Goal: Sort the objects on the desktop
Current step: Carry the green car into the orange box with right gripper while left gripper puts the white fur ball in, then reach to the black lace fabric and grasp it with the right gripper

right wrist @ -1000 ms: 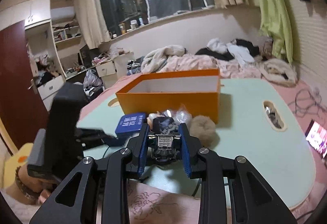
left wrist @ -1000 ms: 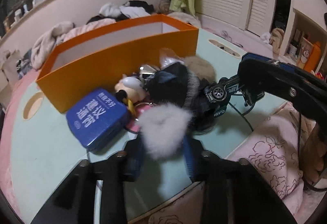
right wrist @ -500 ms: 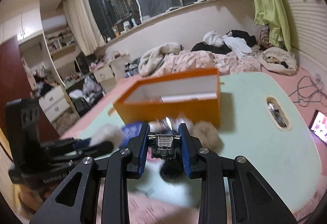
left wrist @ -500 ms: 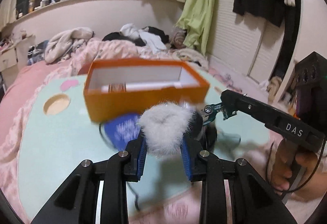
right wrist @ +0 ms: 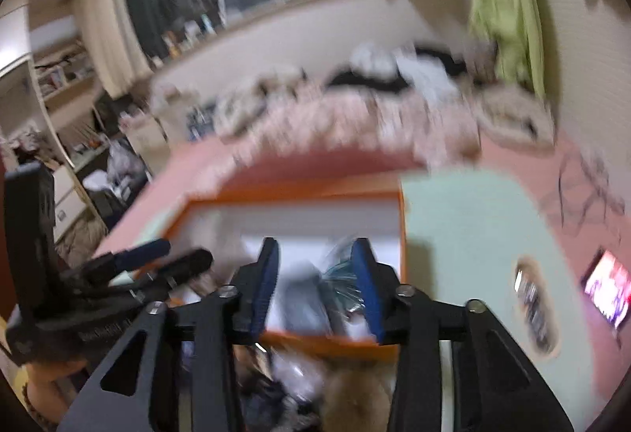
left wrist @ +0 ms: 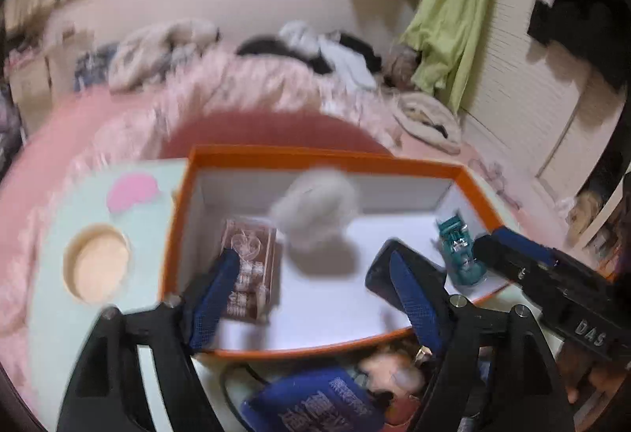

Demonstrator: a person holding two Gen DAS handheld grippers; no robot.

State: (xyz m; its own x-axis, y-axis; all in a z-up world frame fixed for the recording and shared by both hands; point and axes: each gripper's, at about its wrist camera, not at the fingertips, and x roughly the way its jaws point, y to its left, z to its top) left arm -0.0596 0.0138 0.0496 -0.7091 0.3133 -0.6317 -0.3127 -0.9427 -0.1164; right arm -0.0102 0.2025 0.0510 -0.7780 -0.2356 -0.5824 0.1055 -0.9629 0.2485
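Right wrist view is smeared all over; I can't tell what the teal blur [right wrist: 342,276] by the right gripper [right wrist: 315,286] is. Clutter [right wrist: 299,384] under the orange box [right wrist: 331,343] is unreadable. Blue pouch [left wrist: 315,406] is cut off by the bottom edge, its print illegible. Grey pom-pom [left wrist: 315,209] is motion-blurred.

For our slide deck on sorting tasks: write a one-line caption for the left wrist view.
Left gripper, fingers open, above the orange box as a white fluffy pom-pom drops in beside a teal toy car.
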